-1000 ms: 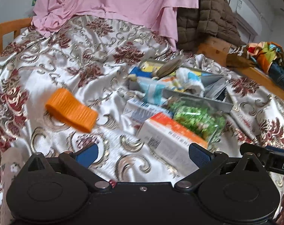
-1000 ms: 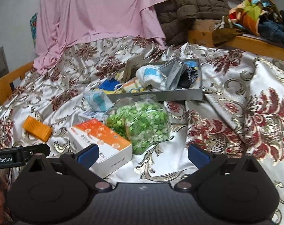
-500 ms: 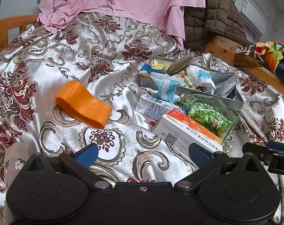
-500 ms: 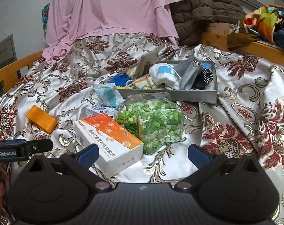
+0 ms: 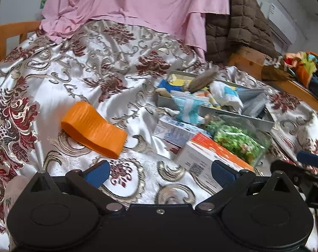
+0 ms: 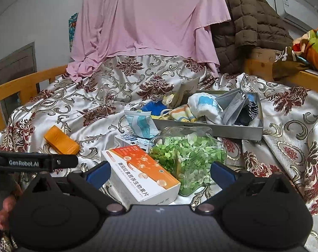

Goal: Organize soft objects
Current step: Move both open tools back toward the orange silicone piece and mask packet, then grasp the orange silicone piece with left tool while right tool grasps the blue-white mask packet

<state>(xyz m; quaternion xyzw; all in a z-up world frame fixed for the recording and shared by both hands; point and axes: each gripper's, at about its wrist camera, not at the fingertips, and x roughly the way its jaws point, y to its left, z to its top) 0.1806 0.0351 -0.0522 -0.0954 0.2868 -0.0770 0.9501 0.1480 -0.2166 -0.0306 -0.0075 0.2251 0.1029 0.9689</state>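
A grey tray [image 6: 222, 130] [image 5: 232, 116] on the bed holds folded cloths, socks and grey masks. A blue-and-white mask pack [image 6: 141, 124] [image 5: 188, 108] leans on the tray's front left corner. In front lie a bag of green pieces [image 6: 190, 153] [image 5: 238, 140], an orange-and-white box [image 6: 141, 174] [image 5: 209, 161] and a smaller white box [image 5: 173, 131]. An orange folded piece [image 5: 93, 129] [image 6: 61, 140] lies apart on the left. My left gripper [image 5: 160, 171] is open above the bedspread. My right gripper [image 6: 160, 171] is open over the orange-and-white box. Neither holds anything.
A patterned satin bedspread [image 5: 91, 67] covers the bed. Pink cloth [image 6: 150, 21] and a brown quilted jacket [image 6: 249, 23] hang at the back. A wooden bed rail [image 6: 22, 86] runs on the left, and colourful clothes [image 6: 310, 46] sit on the right ledge.
Both grippers have drawn back and risen a little, so the items sit farther off in the right wrist view. The left view has swung left, bringing the orange piece toward its middle. Both stayed open.
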